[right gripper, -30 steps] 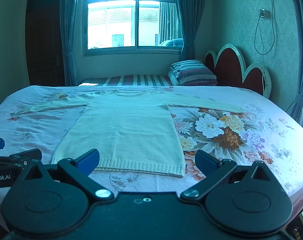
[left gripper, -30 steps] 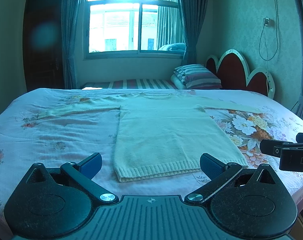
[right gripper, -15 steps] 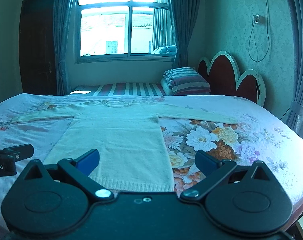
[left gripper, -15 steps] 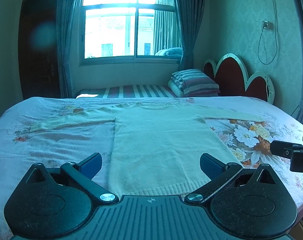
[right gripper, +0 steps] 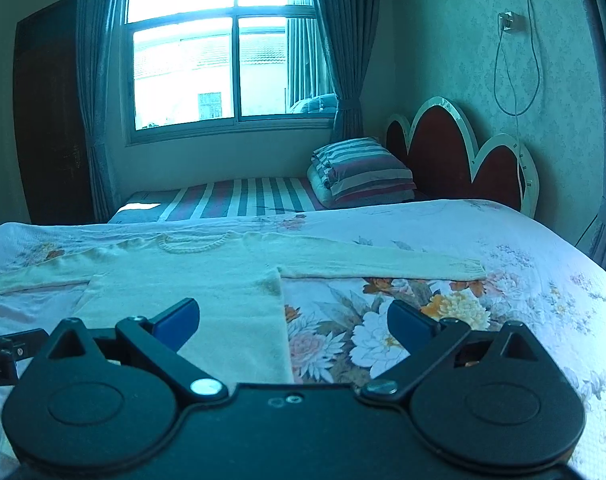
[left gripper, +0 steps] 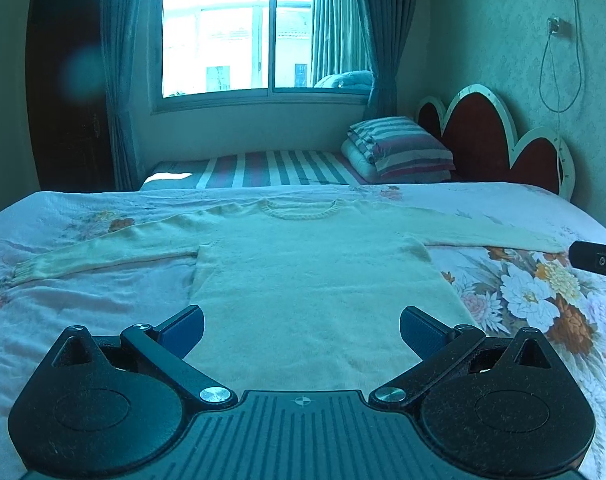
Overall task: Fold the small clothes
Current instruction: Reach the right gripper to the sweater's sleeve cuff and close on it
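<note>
A cream knitted sweater (left gripper: 311, 276) lies flat on the floral bedsheet, both sleeves spread sideways and the neck at the far side. It also shows in the right wrist view (right gripper: 191, 280). My left gripper (left gripper: 302, 330) is open and empty, low over the sweater's body. My right gripper (right gripper: 294, 320) is open and empty, over the sweater's right side edge. The right sleeve cuff (right gripper: 469, 268) lies beyond it. The sweater's hem is hidden under both grippers.
The floral bedsheet (right gripper: 523, 300) covers a wide bed. A striped folded quilt (left gripper: 399, 148) and a red headboard (left gripper: 487, 144) stand at the back right. A window (left gripper: 259, 36) with curtains and a dark door are behind. The other gripper's edge shows at right (left gripper: 599, 260).
Both grippers have moved forward and lower over the sweater, so its hem has passed out of sight beneath them. The sweater has not moved.
</note>
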### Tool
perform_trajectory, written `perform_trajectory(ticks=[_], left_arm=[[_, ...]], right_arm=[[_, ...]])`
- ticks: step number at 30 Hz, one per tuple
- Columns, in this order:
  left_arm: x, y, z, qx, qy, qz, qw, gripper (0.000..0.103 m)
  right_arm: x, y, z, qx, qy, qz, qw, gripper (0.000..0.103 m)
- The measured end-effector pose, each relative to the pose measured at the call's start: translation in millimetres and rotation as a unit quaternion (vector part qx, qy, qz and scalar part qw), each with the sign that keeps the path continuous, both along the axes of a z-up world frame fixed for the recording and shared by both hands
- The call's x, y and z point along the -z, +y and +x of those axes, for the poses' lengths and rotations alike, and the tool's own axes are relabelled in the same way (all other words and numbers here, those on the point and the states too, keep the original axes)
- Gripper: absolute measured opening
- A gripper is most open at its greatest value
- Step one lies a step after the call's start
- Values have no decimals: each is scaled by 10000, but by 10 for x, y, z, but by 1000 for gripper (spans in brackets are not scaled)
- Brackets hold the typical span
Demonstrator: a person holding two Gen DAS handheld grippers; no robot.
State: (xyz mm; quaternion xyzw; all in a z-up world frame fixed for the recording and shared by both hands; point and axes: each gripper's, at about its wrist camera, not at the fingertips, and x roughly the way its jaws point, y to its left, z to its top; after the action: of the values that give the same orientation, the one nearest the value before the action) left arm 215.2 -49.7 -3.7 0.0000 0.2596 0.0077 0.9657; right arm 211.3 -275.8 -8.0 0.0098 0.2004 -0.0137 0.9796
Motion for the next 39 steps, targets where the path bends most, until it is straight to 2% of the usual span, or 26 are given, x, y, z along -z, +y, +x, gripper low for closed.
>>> perform_trajectory(ticks=[5,9,13,16,20,24,27,28,29,30,33,35,37,39], left_arm=[[145,-158,727,-245,147,37,9996,103],[321,-194,1273,-581,369,150,9975,103],[479,-202,1693,-852,574,221,9945,103],[589,-195,1954,-1166,505,395,9911,103],[692,-119,2262,-1406,472,196,9887,103],[757,-132,2460,-1586,479,389,9854,103],[788,-107,2555,-1647,536,351,9843,103],[796,-97,2577,-1663,561,341,9839,103],[802,-87,2588,-1699,586,350,9831,103],[807,-82,2599,-1719,603,357,9826,103],[789,-49,2623,-1760,602,404,9817,103],[766,-20,2630,-1759,555,442,9818,103],[743,47,2641,-1772,575,391,9817,103],[722,145,2641,-1856,639,303,9801,103]], right_arm=[[117,-472,626,323,99,149,9993,100],[322,-964,1220,737,163,281,9968,100],[608,-1532,1755,1205,287,576,9906,99],[835,-1964,2048,1567,344,957,9824,99],[1097,-2401,2321,1937,412,1348,9709,98],[1293,-2664,2474,2086,428,1711,9620,97],[1392,-2780,2527,2136,431,1990,9555,94],[1412,-2808,2543,2148,430,2011,9548,81],[1433,-2829,2578,2153,459,2050,9537,48],[1445,-2877,2641,2189,532,2127,9508,36],[1444,-2951,2660,2165,463,2306,9475,35],[1455,-2969,2673,2100,426,2339,9484,41],[1465,-3003,2702,2109,382,2383,9472,41],[1445,-3000,2722,2131,393,2348,9476,22]])
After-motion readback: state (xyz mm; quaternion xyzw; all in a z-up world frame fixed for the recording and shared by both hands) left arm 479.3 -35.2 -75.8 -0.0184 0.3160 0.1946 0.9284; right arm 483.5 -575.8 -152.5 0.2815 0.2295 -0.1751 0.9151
